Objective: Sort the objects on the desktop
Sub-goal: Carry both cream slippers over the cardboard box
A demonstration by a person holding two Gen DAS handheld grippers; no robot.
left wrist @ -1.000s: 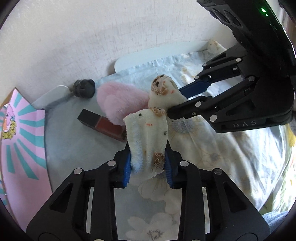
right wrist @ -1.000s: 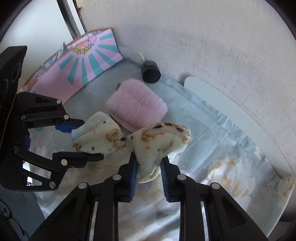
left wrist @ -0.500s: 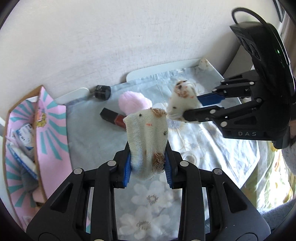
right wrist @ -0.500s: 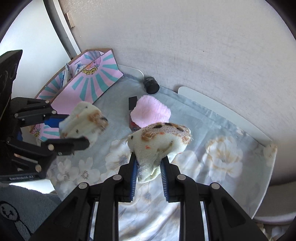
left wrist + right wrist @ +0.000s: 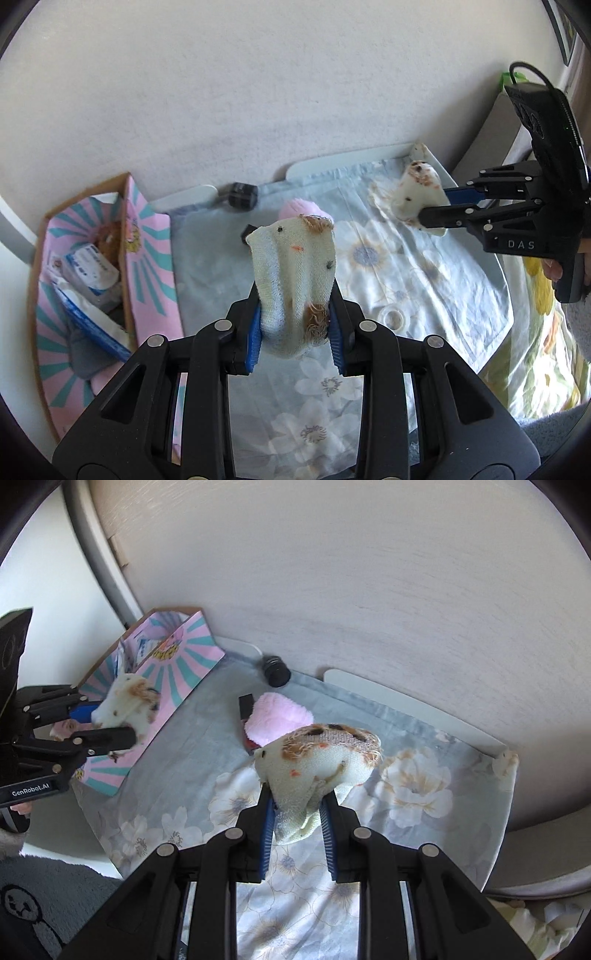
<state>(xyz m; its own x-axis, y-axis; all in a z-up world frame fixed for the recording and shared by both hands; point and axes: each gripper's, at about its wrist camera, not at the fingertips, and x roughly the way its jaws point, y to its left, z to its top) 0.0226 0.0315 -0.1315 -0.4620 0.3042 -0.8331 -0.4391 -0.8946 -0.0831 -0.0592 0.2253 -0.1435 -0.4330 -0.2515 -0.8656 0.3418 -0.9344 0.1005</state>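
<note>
**A:** What have your tongs got right now?

**B:** Each pair is clamped on one sock. My left tongs [image 5: 295,332] grip a cream sock [image 5: 293,284] with brown patches, standing up between the blue pads. My right tongs [image 5: 297,832] pinch its mate, the other sock [image 5: 319,764], bunched over the pads. Both hang clear above the desk [image 5: 417,853] with its flowered cloth.

**A:** Which step is that?

**B:** I judge it the carry: both socks lifted, neither put away yet.

**A:** Where to?

**B:** Probably the pink striped box [image 5: 147,258], at nine o'clock in my left view, already holding packets. From the right view my left sock hangs near it at about ten o'clock.

**A:** What's left on the cloth?

**B:** A pink fluffy thing [image 5: 277,720], a dark red case [image 5: 245,707] touching it, and a small black cylinder [image 5: 275,670] at twelve. Next I'd swing over the box opening, then let go.
</note>
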